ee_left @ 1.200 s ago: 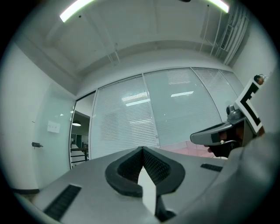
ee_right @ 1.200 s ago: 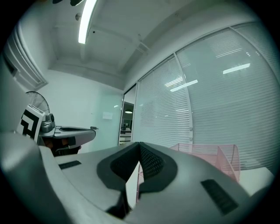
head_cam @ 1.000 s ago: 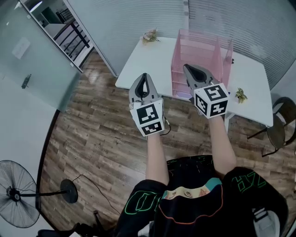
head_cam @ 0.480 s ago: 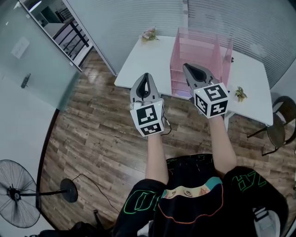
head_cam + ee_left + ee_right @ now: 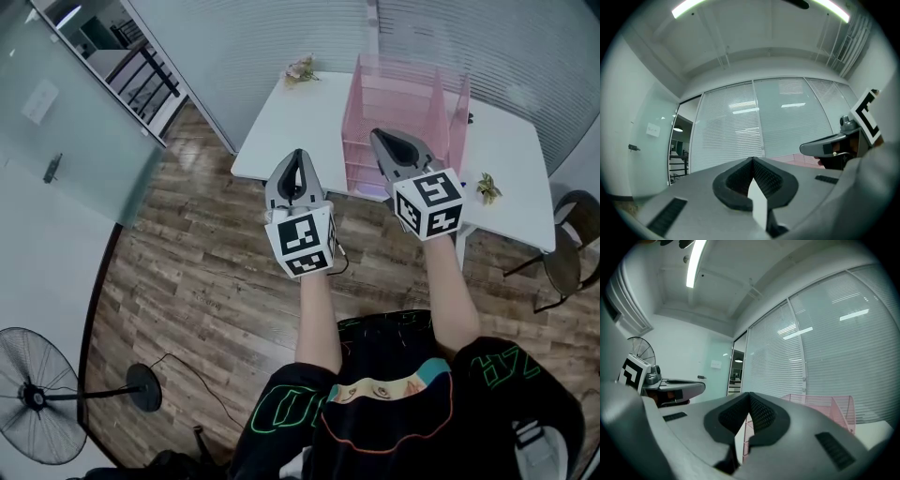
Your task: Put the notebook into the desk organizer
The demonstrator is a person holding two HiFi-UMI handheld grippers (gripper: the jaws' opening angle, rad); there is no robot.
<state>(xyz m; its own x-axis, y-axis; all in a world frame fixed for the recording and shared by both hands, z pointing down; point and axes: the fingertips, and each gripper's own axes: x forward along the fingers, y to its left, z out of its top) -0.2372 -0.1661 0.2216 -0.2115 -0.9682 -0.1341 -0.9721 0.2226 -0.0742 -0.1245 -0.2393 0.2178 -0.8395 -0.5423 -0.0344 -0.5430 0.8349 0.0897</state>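
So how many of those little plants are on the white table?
2: one plant at the table's far left corner, another plant near its right edge, right of the organizer. More could hide behind the organizer.

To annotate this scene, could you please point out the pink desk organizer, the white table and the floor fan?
pink desk organizer (image 5: pixel 394 94), head view, its mesh wall.
white table (image 5: pixel 291 131), head view, bare left tabletop.
floor fan (image 5: pixel 36 396), head view, grille centre.

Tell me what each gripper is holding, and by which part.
Nothing is held. The left gripper and the right gripper both have their jaws closed together with nothing between them, short of the pink wire desk organizer.
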